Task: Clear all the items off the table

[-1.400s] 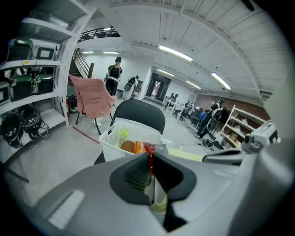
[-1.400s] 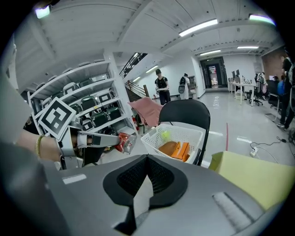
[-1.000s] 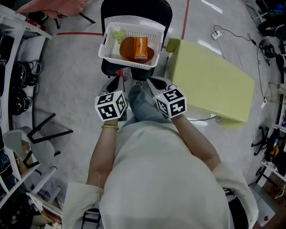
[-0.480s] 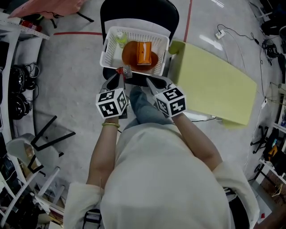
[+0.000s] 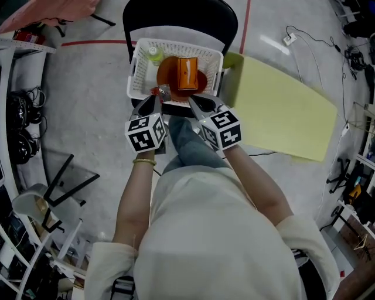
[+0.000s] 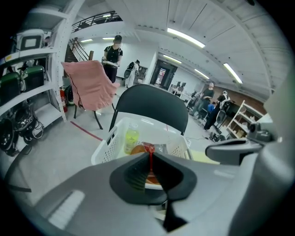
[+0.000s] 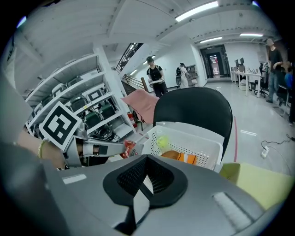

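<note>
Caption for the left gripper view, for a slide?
Left gripper pinches a small red packet in front of the white basket on the black chair.

Basket (image 5: 136, 70) top open — chair back (image 5: 176, 16) blocks behind, table (image 5: 287, 111) right.

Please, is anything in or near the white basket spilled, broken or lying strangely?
Nothing stands out. The white basket sits on the black chair; inside, an orange carton lies on the orange plate and a green bottle is in a corner. No spill shows.
</note>
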Available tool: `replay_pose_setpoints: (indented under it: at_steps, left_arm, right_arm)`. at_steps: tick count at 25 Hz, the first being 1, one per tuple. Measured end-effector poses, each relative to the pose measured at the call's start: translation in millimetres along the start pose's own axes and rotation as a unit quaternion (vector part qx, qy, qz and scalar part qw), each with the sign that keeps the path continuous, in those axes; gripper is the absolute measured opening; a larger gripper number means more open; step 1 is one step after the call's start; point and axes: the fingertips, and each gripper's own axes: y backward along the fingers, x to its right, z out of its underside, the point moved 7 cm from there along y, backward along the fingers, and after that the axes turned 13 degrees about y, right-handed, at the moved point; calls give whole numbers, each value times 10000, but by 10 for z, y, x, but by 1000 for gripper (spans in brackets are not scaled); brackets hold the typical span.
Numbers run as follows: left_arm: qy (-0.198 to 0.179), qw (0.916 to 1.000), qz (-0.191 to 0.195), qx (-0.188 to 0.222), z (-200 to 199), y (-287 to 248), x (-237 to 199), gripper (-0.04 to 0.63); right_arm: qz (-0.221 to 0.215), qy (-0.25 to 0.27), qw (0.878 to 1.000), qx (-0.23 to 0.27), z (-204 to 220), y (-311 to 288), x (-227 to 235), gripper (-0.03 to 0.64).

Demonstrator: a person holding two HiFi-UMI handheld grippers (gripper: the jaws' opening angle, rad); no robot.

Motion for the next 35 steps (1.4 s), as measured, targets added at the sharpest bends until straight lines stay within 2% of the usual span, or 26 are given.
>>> replay_pose_setpoints:
  at_steps: [17, 21, 22, 24, 25, 29, 35]
  left_arm:
    - [-239, 9969, -54, -744, -117, -835, 20, 26]
    - [-105, 9966, 9, -815, -137, -913, 12, 35]
    - [-51, 9963, 63, -857, -139, -925, 16, 54]
    - [22, 9952, 200, -954, -135, -944, 44, 190]
    - [30, 9949, 232, -983, -131, -949, 61, 202]
    - [-50, 9951, 176, -969, -120, -924, 98, 206]
    - [22, 9960, 133, -881, -101, -827, 98, 204]
  right_arm:
    - [204, -627, 9977, -148, 55, -440, 485, -2]
    - [213, -678, 9974, -155, 53, -486, 513, -2]
    - [205, -680, 9973, -160, 52, -491, 512, -2]
    - [192, -685, 9973, -165, 52, -485, 515, -2]
    - [190, -692, 9973, -163, 55, -477, 520, -2]
    - [189, -712, 9972, -139, 73, -444, 522, -2]
    - [233, -727, 9970, -82, 83, -374, 484, -2]
